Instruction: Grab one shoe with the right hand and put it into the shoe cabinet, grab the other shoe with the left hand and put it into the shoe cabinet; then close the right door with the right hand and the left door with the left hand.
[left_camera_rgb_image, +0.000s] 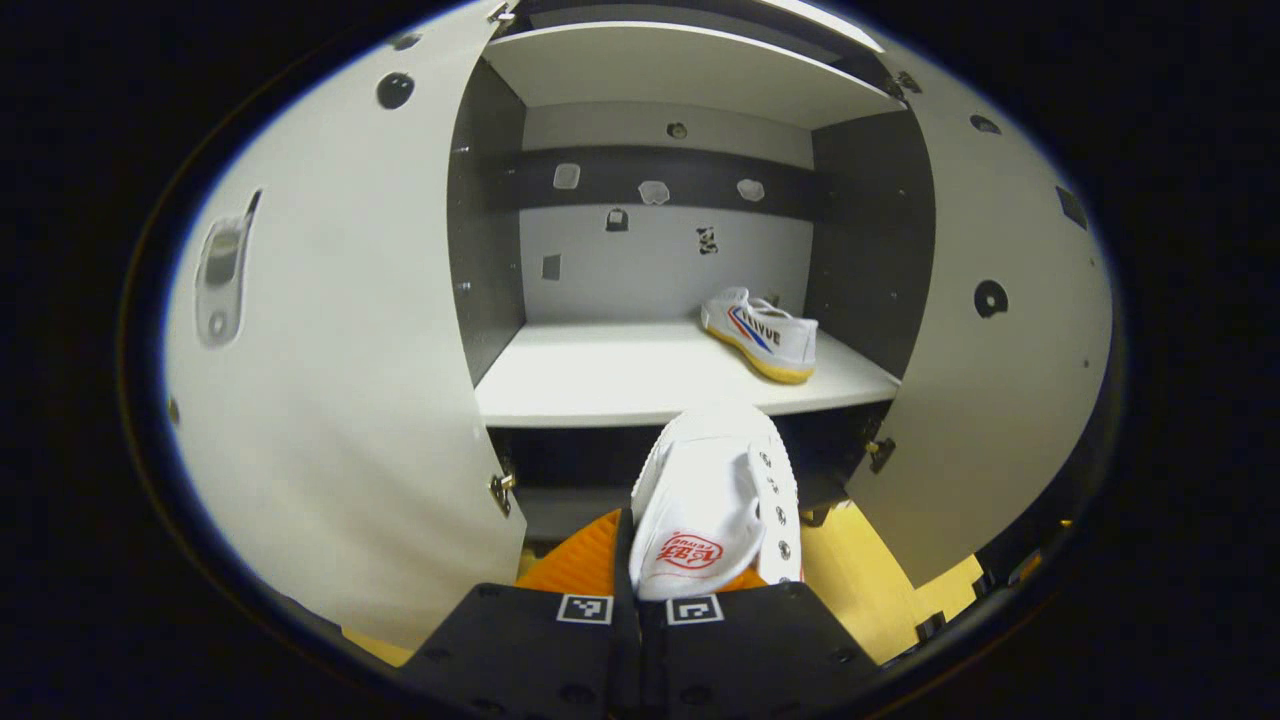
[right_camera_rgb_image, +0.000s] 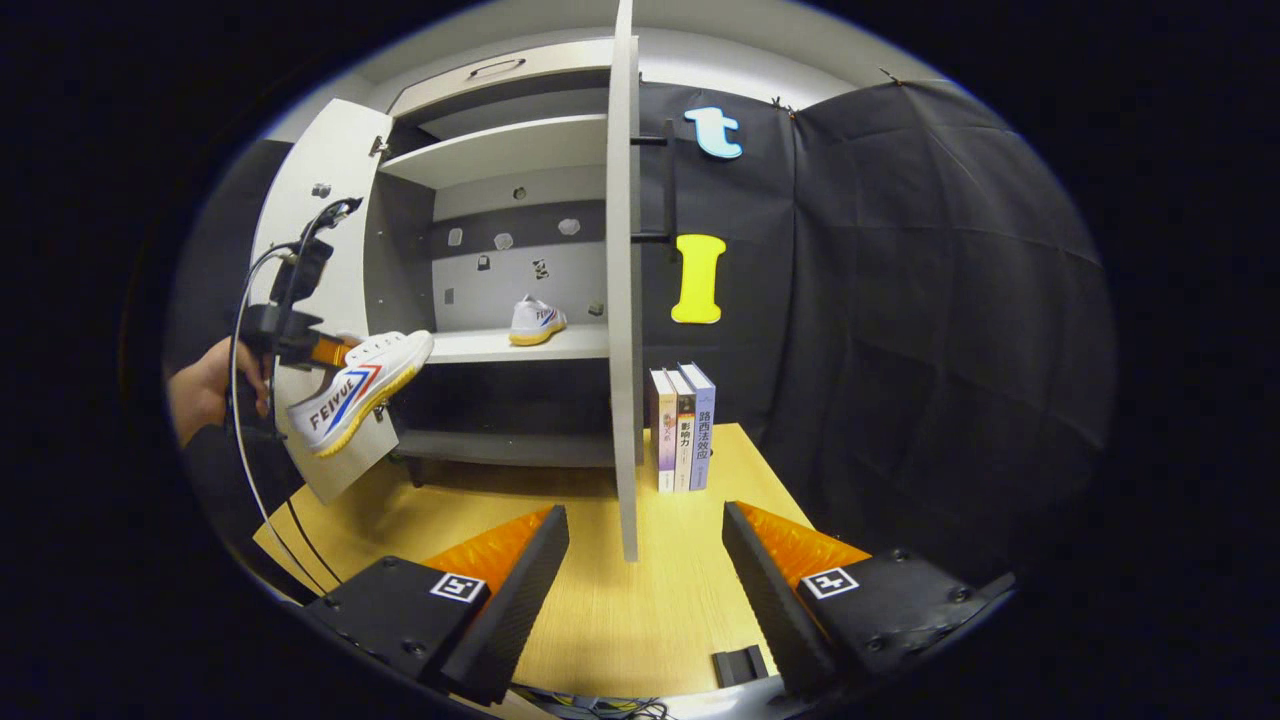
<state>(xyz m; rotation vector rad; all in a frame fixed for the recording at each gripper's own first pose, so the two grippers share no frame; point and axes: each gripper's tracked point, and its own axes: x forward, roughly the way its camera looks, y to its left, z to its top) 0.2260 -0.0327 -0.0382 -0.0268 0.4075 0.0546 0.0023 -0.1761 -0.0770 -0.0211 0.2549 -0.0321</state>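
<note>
Shoe cabinet (left_camera_rgb_image: 690, 375) doors stand open for loading — one sneaker (left_camera_rgb_image: 762, 334) already rests on the middle shelf. The second sneaker (left_camera_rgb_image: 715, 515) is clamped by the left gripper (left_camera_rgb_image: 640, 590), toe aimed shelfward; the right gripper (right_camera_rgb_image: 645, 560) is held spread, empty, facing the right door (right_camera_rgb_image: 622, 300).

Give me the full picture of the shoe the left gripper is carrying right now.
The carried shoe is a white canvas low-top with red and blue side stripes, a yellowish sole and metal eyelets. The left gripper is shut on its heel end, the toe toward the cabinet shelf. It hangs in the air before the open cabinet, touching nothing else.
</note>
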